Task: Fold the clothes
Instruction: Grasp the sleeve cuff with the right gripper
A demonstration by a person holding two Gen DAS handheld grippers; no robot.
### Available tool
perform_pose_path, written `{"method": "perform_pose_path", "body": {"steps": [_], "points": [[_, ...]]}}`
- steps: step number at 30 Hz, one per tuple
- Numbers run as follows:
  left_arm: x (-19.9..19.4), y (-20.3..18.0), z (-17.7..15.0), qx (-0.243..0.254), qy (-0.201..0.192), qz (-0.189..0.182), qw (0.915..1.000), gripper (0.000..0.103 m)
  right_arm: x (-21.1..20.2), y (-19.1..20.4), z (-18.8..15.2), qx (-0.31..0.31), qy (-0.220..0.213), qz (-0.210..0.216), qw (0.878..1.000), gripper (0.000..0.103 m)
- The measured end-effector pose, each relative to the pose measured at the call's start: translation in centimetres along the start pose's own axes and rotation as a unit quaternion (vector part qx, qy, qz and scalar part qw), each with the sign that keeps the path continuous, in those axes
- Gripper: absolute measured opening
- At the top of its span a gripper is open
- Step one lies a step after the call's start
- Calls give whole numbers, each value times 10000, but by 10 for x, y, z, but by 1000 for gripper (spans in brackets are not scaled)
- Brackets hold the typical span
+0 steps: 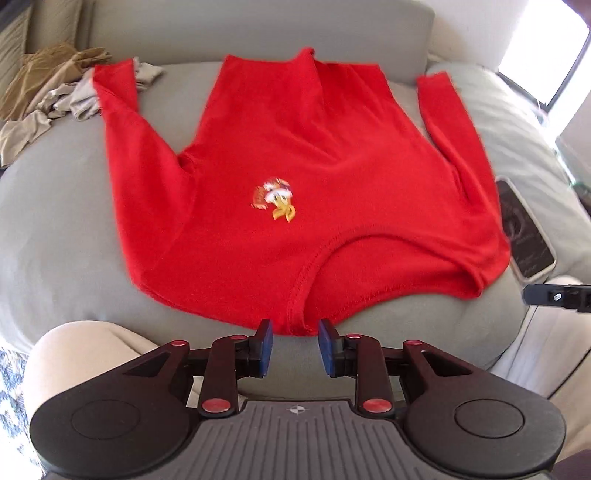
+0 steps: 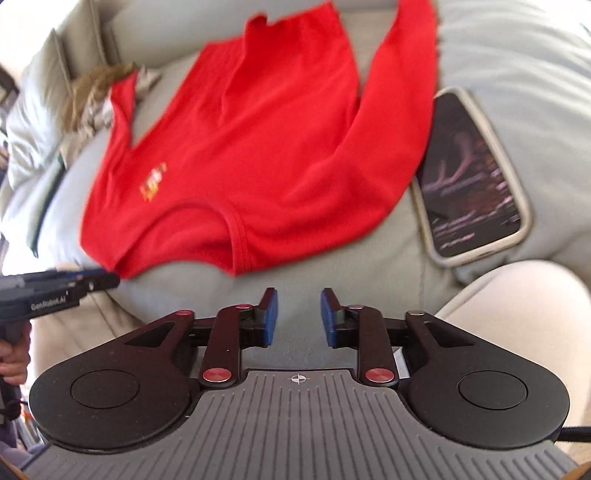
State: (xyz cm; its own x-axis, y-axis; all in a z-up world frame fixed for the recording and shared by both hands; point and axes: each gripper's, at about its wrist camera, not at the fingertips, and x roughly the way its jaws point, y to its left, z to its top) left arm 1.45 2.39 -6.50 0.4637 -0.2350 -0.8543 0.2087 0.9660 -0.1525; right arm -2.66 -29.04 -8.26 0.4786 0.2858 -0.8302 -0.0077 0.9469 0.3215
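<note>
A red long-sleeved shirt (image 1: 295, 177) lies spread flat on a grey sofa cushion (image 1: 55, 229), neckline toward me, both sleeves stretched toward the backrest. It has a small cartoon print (image 1: 275, 201) on the chest. My left gripper (image 1: 295, 334) is open just short of the neckline's hem, nothing between its blue pads. My right gripper (image 2: 298, 306) is open too, hovering in front of the shirt (image 2: 258, 147) near its collar edge, holding nothing. The tip of the right gripper (image 1: 554, 297) shows at the right edge of the left wrist view, and the left gripper (image 2: 62, 286) shows at the left of the right wrist view.
A phone (image 2: 472, 173) in a pale case lies screen-up on the cushion by the shirt's right sleeve. A heap of beige and brown clothes (image 1: 51, 88) sits at the far left near the sofa backrest (image 1: 258, 29). A person's knees (image 1: 85, 362) are at the sofa's front edge.
</note>
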Motion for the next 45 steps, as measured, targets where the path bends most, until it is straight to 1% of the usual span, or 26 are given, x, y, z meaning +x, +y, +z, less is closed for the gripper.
{"method": "perform_pose_path", "body": {"steps": [2,4,6,7,8,11,13,17,20,23,25,27,28,29,32,34,37,38,40,42,45], "points": [[-8,-1,8,-96,-143,-12,9999,31,-23,-9,8,186,-394,47,9990,50],[-15,-2,16,-179,-281,-30,9994,31,-43,-17,23,331,-758,53,9966,53],[-24,-8,27,-248,-433,-101,9987,36,-65,-27,38,484,-1100,18,9928,57],[-28,-10,33,-280,-513,-161,9982,36,-76,-32,44,578,-1270,7,9902,65],[-31,-12,39,-298,-590,-215,9976,36,-86,-37,51,671,-1428,18,9875,70],[-41,-16,56,-340,-817,-363,9954,37,-112,-48,71,808,-1779,170,9806,70],[-45,-19,67,-353,-985,-356,9939,37,-123,-50,84,771,-1954,229,9774,71],[-49,-21,86,-408,-1243,-401,9906,38,-129,-54,114,804,-2130,301,9733,71],[-45,-23,95,-431,-1326,-418,9893,40,-125,-56,136,850,-2220,406,9705,71],[-33,-23,104,-528,-1260,-503,9893,41,-114,-62,163,864,-2297,423,9685,71],[-22,-22,110,-704,-1127,-707,9886,41,-102,-69,187,886,-2335,384,9676,71],[-11,-21,114,-904,-1023,-948,9861,41,-87,-77,212,880,-2332,383,9677,71],[-5,-21,117,-1012,-973,-1080,9842,41,-77,-83,227,872,-2283,415,9688,68],[1,-23,120,-1105,-955,-1189,9821,41,-64,-91,243,911,-2223,396,9699,61],[21,-29,131,-1399,-955,-1465,9746,41,-23,-113,292,1072,-2034,277,9728,50],[33,-37,138,-1483,-993,-1609,9707,41,8,-130,319,1254,-1913,128,9734,48],[49,-50,144,-1396,-1004,-1798,9686,40,56,-157,360,1546,-1731,-114,9726,47],[55,-54,144,-1409,-959,-1885,9672,40,71,-166,373,1643,-1669,-195,9720,44],[68,-59,144,-1468,-832,-2063,9638,40,97,-178,387,1808,-1557,-204,9709,39],[79,-63,144,-1507,-697,-2185,9616,40,122,-190,398,1968,-1446,-186,9695,39],[91,-68,144,-1415,-624,-2170,9638,39,159,-208,415,2207,-1278,-158,9668,39]]}}
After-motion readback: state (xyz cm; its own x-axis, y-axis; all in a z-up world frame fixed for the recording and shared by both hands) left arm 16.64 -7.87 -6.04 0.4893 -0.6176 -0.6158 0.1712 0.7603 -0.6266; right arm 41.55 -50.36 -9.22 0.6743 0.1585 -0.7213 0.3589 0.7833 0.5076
